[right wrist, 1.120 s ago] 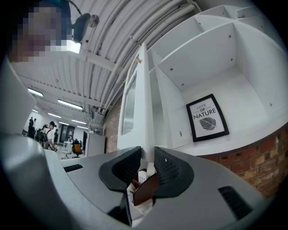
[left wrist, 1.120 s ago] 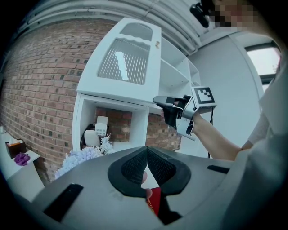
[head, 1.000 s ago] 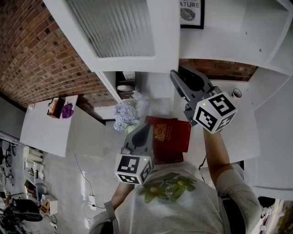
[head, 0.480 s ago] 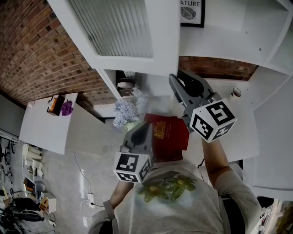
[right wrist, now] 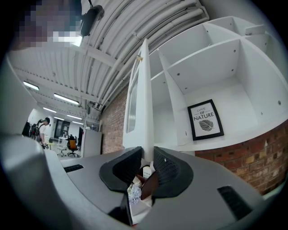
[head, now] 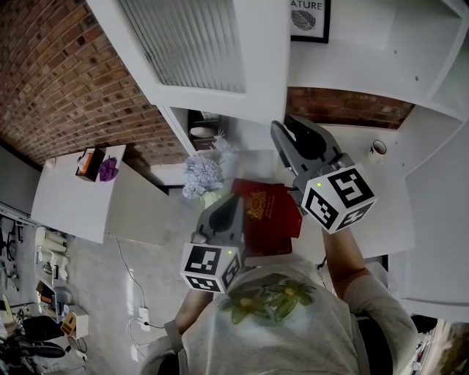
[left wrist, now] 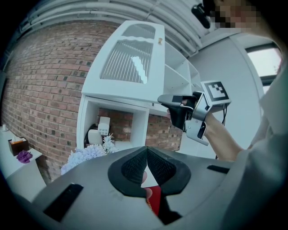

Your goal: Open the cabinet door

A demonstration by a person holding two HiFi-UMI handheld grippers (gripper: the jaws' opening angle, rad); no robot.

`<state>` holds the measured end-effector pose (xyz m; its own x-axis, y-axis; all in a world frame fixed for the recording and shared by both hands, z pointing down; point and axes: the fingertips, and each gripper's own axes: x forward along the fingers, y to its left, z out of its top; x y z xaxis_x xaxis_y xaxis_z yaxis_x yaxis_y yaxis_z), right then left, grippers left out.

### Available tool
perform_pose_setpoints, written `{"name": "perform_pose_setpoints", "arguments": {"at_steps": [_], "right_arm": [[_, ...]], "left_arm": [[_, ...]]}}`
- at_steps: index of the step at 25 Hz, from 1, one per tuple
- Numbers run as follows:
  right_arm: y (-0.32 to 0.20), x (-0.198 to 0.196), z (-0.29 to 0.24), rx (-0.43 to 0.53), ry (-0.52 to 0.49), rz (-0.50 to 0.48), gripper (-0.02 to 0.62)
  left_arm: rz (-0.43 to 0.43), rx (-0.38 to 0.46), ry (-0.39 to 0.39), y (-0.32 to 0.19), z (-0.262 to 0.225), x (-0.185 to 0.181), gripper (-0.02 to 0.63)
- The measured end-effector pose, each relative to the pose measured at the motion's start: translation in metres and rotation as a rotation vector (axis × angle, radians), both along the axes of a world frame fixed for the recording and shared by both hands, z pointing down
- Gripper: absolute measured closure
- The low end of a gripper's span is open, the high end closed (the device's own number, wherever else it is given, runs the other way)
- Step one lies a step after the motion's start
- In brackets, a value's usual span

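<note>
Left gripper [head: 231,206] hangs low, jaws together, while right gripper [right wrist: 147,160], raised, has just been closing its jaws, seemingly pinching the cabinet door [right wrist: 145,99] edge.

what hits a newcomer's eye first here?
The white cabinet door with its ribbed panel, swung open at the top of the head view. The right tool has the door's edge between its jaws, which have just been closing. Lower down, a red book stands out against all the white.

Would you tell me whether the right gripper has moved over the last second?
Yes. In the head view the right gripper has drawn back from the framed print toward the person; its fingers, just closing, have the cabinet door edge between them.
</note>
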<state>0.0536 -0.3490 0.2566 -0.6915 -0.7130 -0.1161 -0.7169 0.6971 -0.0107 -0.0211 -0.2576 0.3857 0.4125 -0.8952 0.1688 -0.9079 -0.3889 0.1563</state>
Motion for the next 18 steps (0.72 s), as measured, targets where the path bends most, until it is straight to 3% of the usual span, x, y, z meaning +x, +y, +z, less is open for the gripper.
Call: {"name": "perform_pose_setpoints", "arguments": {"at_steps": [18], "right_arm": [[0.021,-0.005,-0.002,0.012,-0.008,0.033,0.508]], "left_arm": [[-0.027,-0.028,0.016,0.016,0.007,-0.015,0.595]]}}
